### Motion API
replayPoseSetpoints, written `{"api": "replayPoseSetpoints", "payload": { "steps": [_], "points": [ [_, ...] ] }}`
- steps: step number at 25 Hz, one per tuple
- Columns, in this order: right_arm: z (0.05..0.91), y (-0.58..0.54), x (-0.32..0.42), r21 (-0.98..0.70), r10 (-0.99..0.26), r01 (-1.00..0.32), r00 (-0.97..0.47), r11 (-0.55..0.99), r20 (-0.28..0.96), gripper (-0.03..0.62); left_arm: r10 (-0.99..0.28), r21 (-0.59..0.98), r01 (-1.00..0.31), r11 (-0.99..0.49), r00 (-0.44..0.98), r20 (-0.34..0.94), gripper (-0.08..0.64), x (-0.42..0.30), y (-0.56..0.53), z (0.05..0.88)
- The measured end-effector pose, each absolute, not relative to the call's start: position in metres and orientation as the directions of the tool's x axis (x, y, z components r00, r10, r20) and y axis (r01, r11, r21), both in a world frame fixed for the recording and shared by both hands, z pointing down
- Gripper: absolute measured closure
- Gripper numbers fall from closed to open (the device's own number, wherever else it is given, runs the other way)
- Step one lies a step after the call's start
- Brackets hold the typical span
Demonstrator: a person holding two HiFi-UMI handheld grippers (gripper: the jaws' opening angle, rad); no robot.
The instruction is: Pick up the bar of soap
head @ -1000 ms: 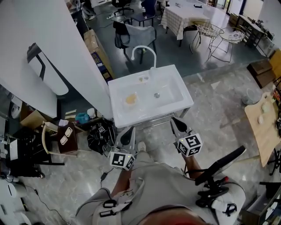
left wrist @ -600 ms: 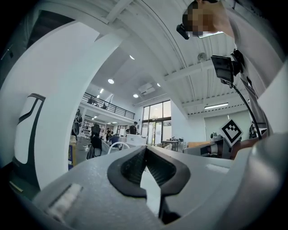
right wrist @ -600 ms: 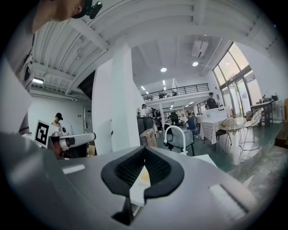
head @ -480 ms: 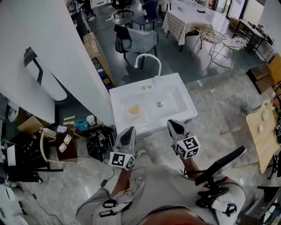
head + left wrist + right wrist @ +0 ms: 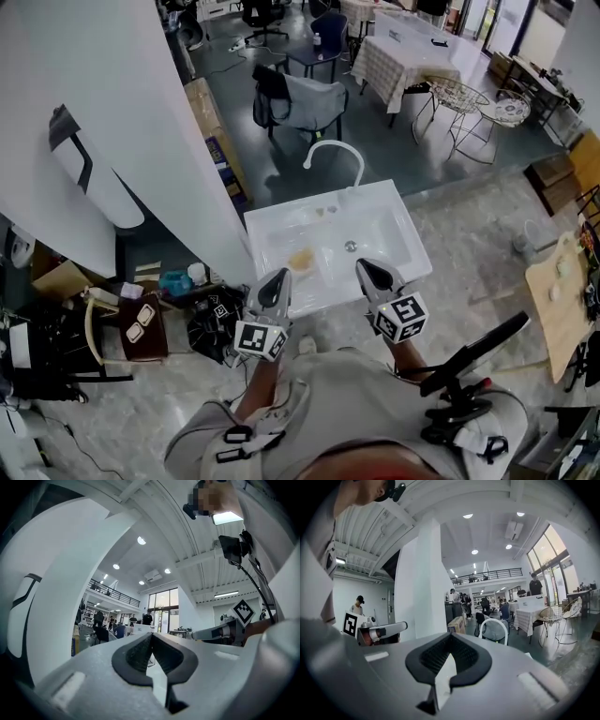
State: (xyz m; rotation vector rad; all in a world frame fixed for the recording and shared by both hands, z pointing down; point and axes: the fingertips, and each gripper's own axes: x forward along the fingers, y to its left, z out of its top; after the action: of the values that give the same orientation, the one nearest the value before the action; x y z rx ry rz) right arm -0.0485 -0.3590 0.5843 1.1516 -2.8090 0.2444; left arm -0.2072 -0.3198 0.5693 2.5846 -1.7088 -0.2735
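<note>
A yellowish bar of soap point(image 5: 302, 260) lies in the basin of the white sink point(image 5: 394, 225), left of the drain and below the curved white faucet point(image 5: 335, 153). My left gripper point(image 5: 277, 278) is held at the sink's near edge, jaws shut and empty. My right gripper point(image 5: 365, 270) hovers over the sink's near right part, also shut with nothing in it. Both point up and forward. The left gripper view shows its own closed jaws point(image 5: 151, 638) and the right gripper point(image 5: 220, 631) beside them. In the right gripper view, the closed jaws point(image 5: 451, 638) hide the sink, and the faucet point(image 5: 494, 627) rises behind.
A broad white pillar point(image 5: 112, 103) stands close on the left of the sink. A black bag point(image 5: 214, 305) and a brown box point(image 5: 142, 323) lie on the floor at left. A draped chair point(image 5: 302, 98) and tables stand behind the sink. A wooden table point(image 5: 562, 277) is at right.
The sink has drawn nearer and slid right and down in the head view, so the grippers now reach its near edge. Both grippers stay shut.
</note>
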Motion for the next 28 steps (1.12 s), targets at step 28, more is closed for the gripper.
{"api": "replayPoseSetpoints", "payload": {
  "steps": [28],
  "points": [
    [0.566, -0.482, -0.052, -0.084, -0.674, -0.673, -0.739, 0.735, 0.022, 0.589, -0.918, 0.101, -0.913, -0.394, 0.386, -0.092, 0.563, -0.2, -0.425, 0.568]
  ]
}}
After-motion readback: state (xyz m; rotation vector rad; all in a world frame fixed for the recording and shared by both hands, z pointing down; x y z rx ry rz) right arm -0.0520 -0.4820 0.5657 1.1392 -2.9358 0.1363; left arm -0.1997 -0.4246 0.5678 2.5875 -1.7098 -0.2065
